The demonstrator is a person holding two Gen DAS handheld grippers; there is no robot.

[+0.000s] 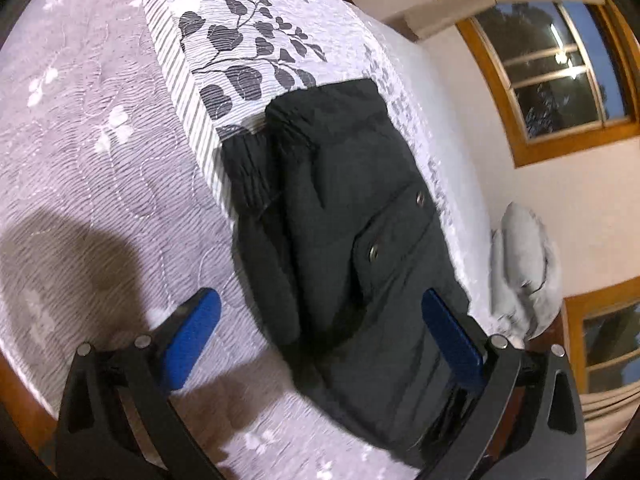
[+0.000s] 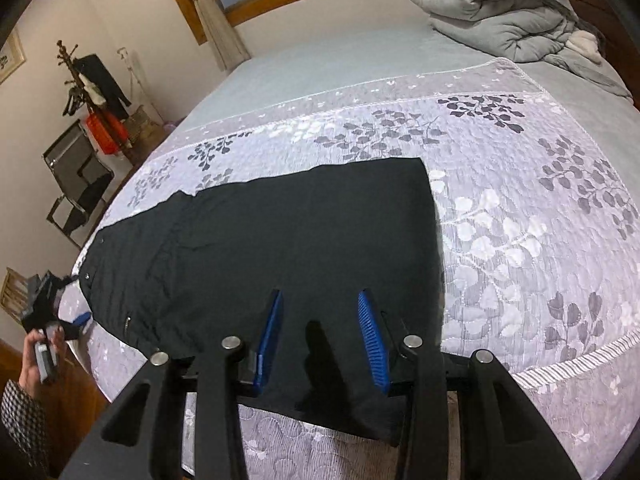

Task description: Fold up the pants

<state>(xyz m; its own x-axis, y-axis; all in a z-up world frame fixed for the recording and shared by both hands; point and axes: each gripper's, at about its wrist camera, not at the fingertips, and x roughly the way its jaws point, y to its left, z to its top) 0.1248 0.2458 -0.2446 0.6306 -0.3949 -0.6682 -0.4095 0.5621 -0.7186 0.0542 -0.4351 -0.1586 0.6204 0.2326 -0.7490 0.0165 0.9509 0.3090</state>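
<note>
Both grippers, left (image 1: 320,344) and right (image 2: 320,336), we are holding released over the folded pants (image 2: 280,240), lining up another fold.

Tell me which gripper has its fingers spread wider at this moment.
The left gripper: its blue pads sit far apart over the dark pants. The right gripper is open too, but with a clearly narrower gap.

Bed (image 2: 304,68) covered by a pale lilac quilted bedspread (image 2: 520,208) with grey and white leaf print. Dark pants (image 2: 280,240), folded, lie flat on the bedspread near the bed's edge. Rumpled grey duvet (image 2: 500,12) heaped at the far end, well apart from the pants.
</note>
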